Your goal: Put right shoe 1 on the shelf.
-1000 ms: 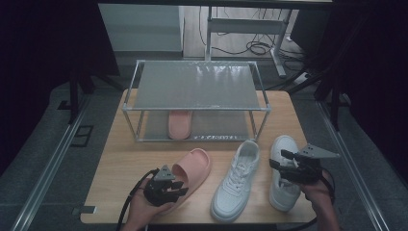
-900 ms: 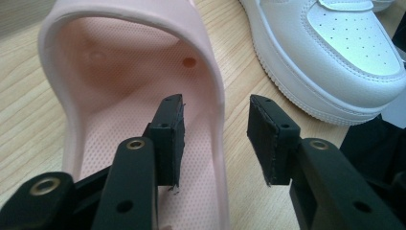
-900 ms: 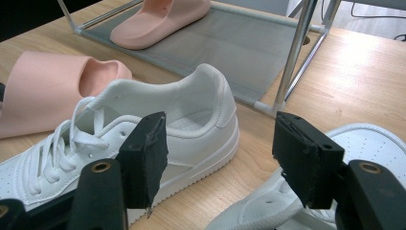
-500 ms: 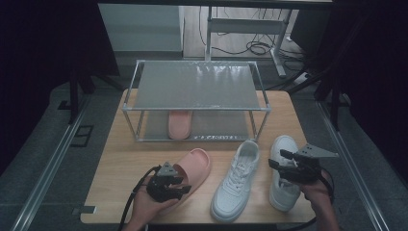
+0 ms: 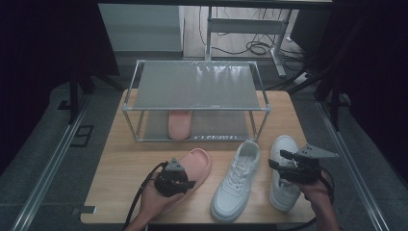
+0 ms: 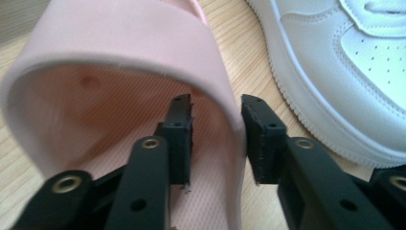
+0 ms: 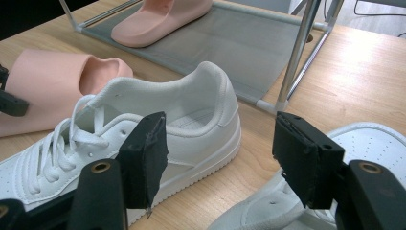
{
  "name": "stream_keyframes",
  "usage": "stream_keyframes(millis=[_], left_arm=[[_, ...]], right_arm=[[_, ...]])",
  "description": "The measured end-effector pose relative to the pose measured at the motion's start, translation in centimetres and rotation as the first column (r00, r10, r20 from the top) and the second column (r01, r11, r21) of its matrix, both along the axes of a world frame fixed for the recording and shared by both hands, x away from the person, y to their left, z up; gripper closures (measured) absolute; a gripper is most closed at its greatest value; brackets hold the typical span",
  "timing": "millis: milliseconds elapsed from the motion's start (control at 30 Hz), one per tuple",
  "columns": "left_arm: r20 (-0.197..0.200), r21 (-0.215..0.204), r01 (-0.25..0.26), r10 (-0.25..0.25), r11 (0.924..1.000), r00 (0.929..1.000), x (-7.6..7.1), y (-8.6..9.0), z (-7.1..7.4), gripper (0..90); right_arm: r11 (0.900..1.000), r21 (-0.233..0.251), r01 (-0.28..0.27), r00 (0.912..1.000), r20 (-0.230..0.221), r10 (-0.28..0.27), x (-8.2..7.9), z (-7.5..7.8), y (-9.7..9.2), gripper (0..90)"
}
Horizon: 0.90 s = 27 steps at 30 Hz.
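Pink slipper (image 6: 119, 43) on the wooden table (image 5: 120, 163): its strap edge sits between the left gripper (image 6: 216, 139) jaws, one inside the strap, one outside. They've just been closing, narrow gap remains, no clear pinch. Right gripper (image 7: 220, 158) is wide open and empty, white sneaker (image 7: 158, 124) just beyond. Metal rack (image 5: 195, 89) behind, dark room.

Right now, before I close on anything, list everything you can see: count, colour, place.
Slipper on table: 1, pink, front left, its strap wall between the left jaws.
Slipper in rack: 1, pink, lower shelf.
Sneakers: 2, white; one front centre, one front right.
Shoe rack: 1, metal frame with grey shelves, back of table.
Table: 1, light wood.
Left gripper: black, jaws have just been closing, astride the strap, gaps visible.
Right gripper: black, open, above the right sneaker.
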State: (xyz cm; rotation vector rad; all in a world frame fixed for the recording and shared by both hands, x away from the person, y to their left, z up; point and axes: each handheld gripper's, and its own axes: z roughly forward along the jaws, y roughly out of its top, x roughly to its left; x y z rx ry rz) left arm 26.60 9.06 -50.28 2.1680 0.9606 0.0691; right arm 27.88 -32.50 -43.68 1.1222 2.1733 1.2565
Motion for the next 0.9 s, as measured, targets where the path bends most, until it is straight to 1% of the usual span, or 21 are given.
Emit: stream_keyframes(millis=[33,67,200,233,333,433,467,600,700,833,867,900], left_arm=[[0.001,-0.005,0.001,-0.001,1.0,1.0,0.05,-0.12,-0.02,69.0],[0.002,-0.005,0.002,-0.002,1.0,1.0,0.09,-0.25,-0.02,69.0],[0.001,-0.001,0.004,-0.004,1.0,1.0,0.19,-0.68,-0.11,74.2],[0.004,-0.006,0.0,0.0,1.0,1.0,0.2,-0.75,-0.13,74.2],[0.014,-0.014,-0.018,0.018,0.9997,0.9997,0.21,-0.93,-0.19,78.2],[0.013,-0.021,-0.024,0.024,0.9995,0.9996,0.21,-0.98,-0.24,79.6],[0.019,-0.024,-0.037,0.038,0.999,0.9991,0.18,-0.99,-0.25,80.0],[0.029,-0.027,-0.054,0.055,0.9981,0.9981,0.14,-0.95,-0.27,81.3],[0.031,-0.031,-0.057,0.058,0.9979,0.9978,0.13,-0.92,-0.24,81.7],[0.037,-0.045,-0.064,0.066,0.9969,0.9971,0.1,-0.91,0.01,82.5],[0.035,-0.063,-0.065,0.067,0.9959,0.9971,0.21,-0.95,0.25,82.7],[0.035,-0.063,-0.065,0.067,0.9959,0.9971,0.21,-0.95,0.25,82.7]], right_arm=[[1.0,0.0,0.001,1.0,0.0,-0.001,-0.01,0.01,-0.02,37.4],[1.0,0.0,0.001,1.0,0.0,-0.001,-0.01,0.01,-0.02,37.4],[1.0,0.0,0.002,1.0,0.002,-0.002,-0.03,0.04,-0.06,37.5],[1.0,0.0,0.002,1.0,0.002,-0.002,-0.03,0.04,-0.06,37.5],[1.0,-0.001,0.0,1.0,0.001,0.0,-0.04,0.04,-0.02,37.5],[1.0,0.0,0.0,1.0,0.0,0.0,-0.05,0.05,-0.03,37.5],[1.0,0.0,0.002,1.0,0.001,-0.002,-0.05,0.06,-0.06,37.5],[1.0,-0.001,0.001,1.0,0.0,-0.001,-0.05,0.07,-0.09,37.5],[1.0,-0.001,0.001,1.0,0.0,-0.001,-0.07,0.1,-0.1,37.5],[1.0,0.001,0.004,1.0,0.003,-0.004,-0.07,0.12,-0.15,37.5],[1.0,0.0,0.003,1.0,0.002,-0.003,-0.07,0.14,-0.16,37.5],[1.0,0.0,0.003,1.0,0.002,-0.003,-0.07,0.14,-0.16,37.5]])
